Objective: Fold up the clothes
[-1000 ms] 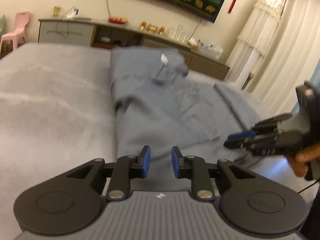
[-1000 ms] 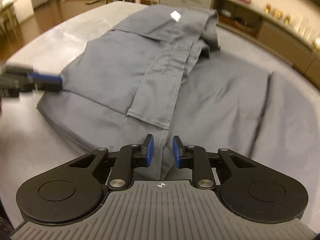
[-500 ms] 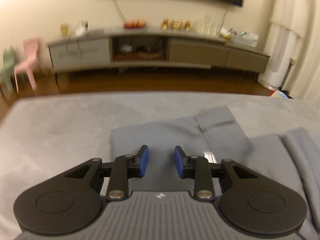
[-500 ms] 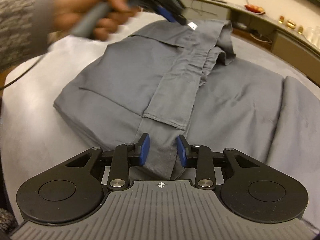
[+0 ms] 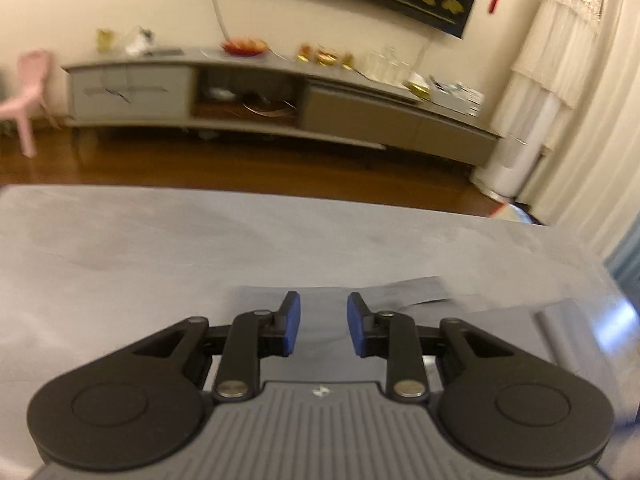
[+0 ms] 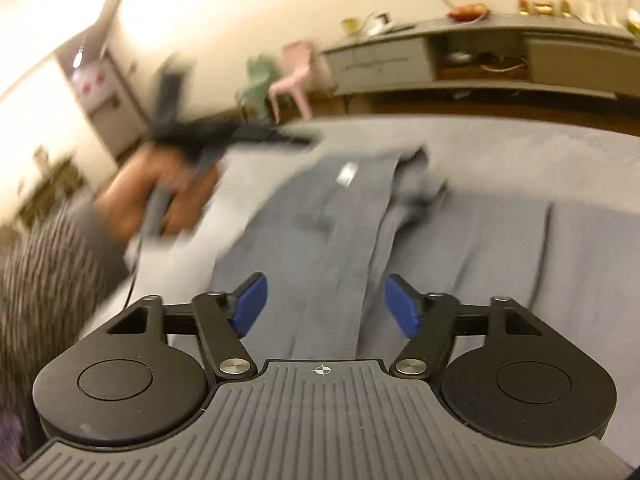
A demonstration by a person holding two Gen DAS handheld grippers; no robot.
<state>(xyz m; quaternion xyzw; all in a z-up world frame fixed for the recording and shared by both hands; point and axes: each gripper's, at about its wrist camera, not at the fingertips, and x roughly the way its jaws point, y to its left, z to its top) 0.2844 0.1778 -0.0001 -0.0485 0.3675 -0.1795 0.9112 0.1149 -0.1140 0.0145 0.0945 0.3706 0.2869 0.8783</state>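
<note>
Grey garment [image 6: 352,232] lies partly folded on the bed [image 5: 120,248], one panel turned in down the middle, more folds to go by my read. Right gripper [image 6: 324,306] is opening above it, nothing between the jaws; left gripper [image 5: 319,330] is narrowing, gap showing, holding nothing.

Grey garment [image 6: 344,240], pink chair [image 6: 294,74], striped sleeve [image 6: 52,268].

The right gripper [image 6: 323,300] hangs over grey trousers [image 6: 340,236] (jaws opening, nothing between them); a blurred hand [image 6: 152,196] holds the left gripper [image 6: 256,138].
</note>
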